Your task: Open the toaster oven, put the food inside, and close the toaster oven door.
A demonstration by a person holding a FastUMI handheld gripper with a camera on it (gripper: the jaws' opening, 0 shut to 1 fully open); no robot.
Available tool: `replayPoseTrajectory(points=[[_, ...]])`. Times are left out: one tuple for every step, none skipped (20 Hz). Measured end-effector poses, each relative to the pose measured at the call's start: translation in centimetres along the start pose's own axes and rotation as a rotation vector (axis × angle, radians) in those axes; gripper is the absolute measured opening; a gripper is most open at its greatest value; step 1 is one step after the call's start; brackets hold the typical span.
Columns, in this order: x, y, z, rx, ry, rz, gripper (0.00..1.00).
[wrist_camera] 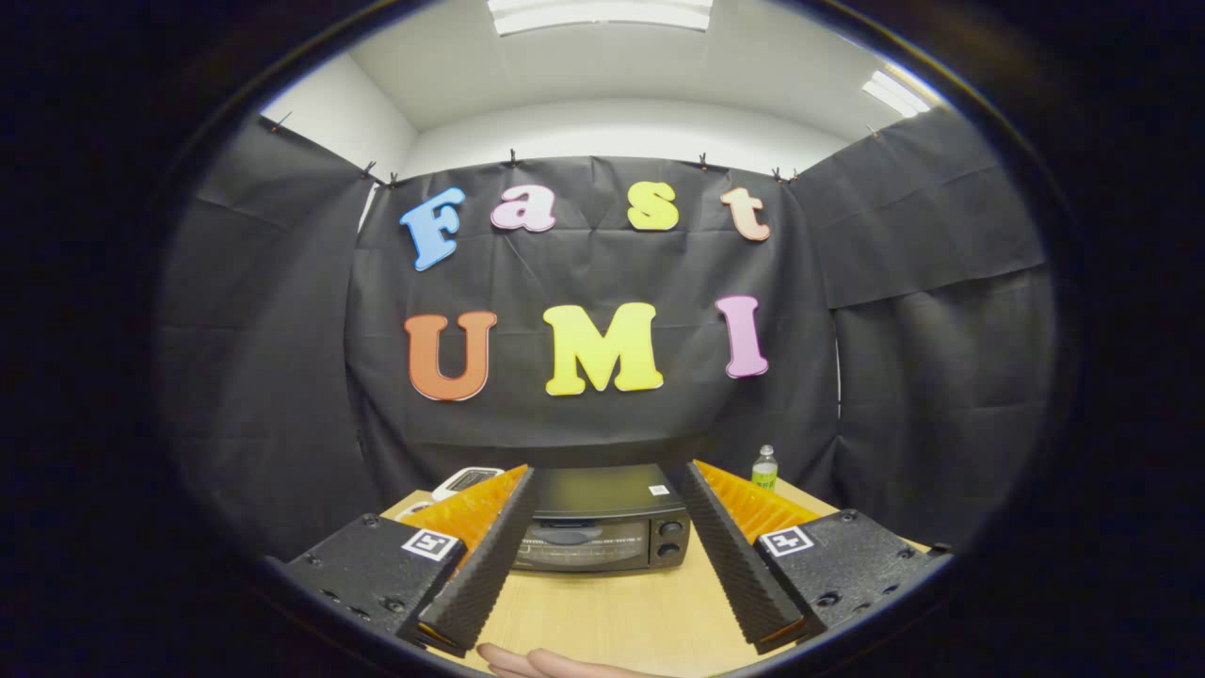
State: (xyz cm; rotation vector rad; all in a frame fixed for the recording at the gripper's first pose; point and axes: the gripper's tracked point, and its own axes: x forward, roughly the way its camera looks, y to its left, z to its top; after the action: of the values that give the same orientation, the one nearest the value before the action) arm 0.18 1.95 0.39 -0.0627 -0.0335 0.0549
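Toaster oven (602, 527) sits on table (621, 612), beyond and between the spread fingers (490, 556). Bottle (764, 468) stands behind it, to the right.

The black two-finger gripper with orange-backed, ribbed foam pads (602, 480) holds its fingers spread wide apart, gripping nothing. A person's bare hand (546, 662) lies flat below, between the finger bases.

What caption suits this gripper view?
Open gripper faces a closed toaster oven on the wooden table, bottle behind.
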Motion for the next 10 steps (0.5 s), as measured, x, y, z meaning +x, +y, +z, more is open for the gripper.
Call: replayPoseTrajectory(points=[[0.2,0.3,0.3,-0.001,-0.007,0.007,1.0],[0.4,0.6,0.3,-0.005,-0.012,0.011,1.0],[0.8,0.8,0.3,-0.011,-0.016,0.015,1.0],[1.2,1.1,0.2,-0.015,-0.023,0.023,1.0],[1.9,1.4,0.0,-0.016,-0.026,0.027,1.0],[2.7,1.8,-0.6,-0.016,-0.021,0.026,1.0],[3.6,2.2,-1.3,-0.019,-0.016,0.029,1.0],[4.7,2.9,-2.0,-0.027,-0.012,0.036,1.0],[5.7,3.2,-2.7,-0.032,-0.005,0.038,1.0],[6.7,3.4,-3.5,-0.037,0.0,0.04,1.0]])
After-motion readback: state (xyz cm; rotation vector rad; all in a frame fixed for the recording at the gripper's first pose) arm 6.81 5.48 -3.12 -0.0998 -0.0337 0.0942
